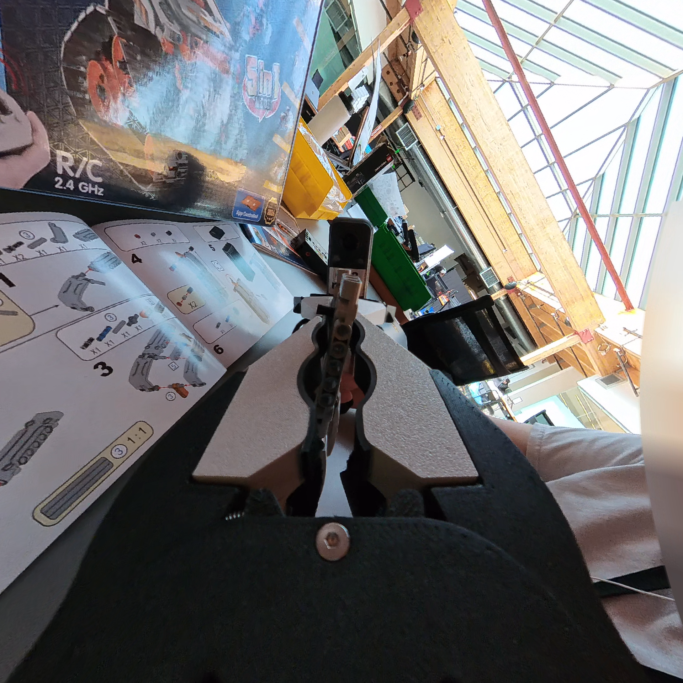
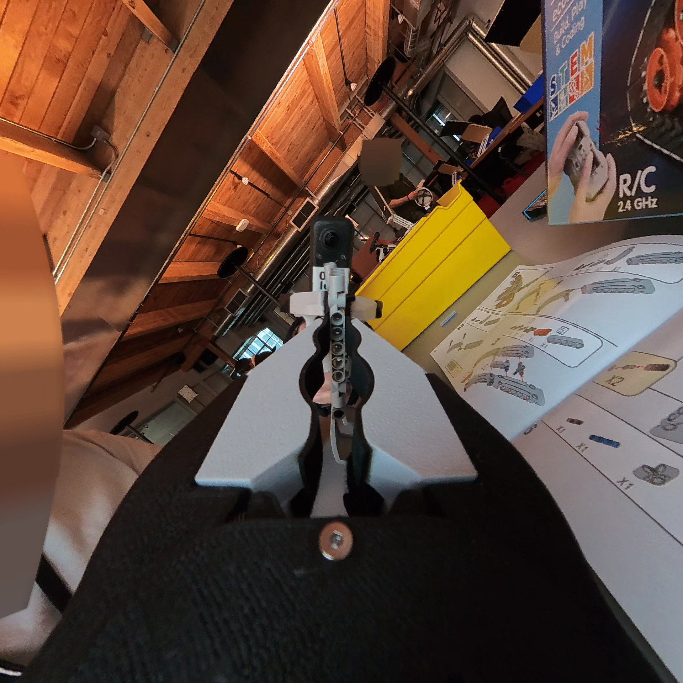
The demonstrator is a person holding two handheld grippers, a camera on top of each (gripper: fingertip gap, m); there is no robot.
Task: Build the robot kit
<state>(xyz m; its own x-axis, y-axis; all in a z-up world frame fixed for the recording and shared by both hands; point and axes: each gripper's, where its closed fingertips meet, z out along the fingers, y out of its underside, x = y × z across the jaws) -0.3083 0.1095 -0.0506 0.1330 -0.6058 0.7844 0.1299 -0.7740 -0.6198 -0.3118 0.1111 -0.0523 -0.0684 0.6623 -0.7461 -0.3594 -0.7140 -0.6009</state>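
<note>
Presently my left gripper (image 1: 334, 354) and right gripper (image 2: 338, 354) both clamp one grey holed beam (image 1: 332, 369), long axis running fingertip to fingertip.

Pale grey tabletop (image 2: 517, 207): open instruction booklet (image 2: 576, 373) at 3 o'clock, printed kit box (image 2: 606, 111) standing at 1 o'clock, yellow bin (image 2: 439, 266) beyond the booklet.

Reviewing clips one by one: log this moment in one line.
left gripper: shut on grey beam | right gripper: shut on same grey beam | instruction booklet open beside | toy box behind
</note>
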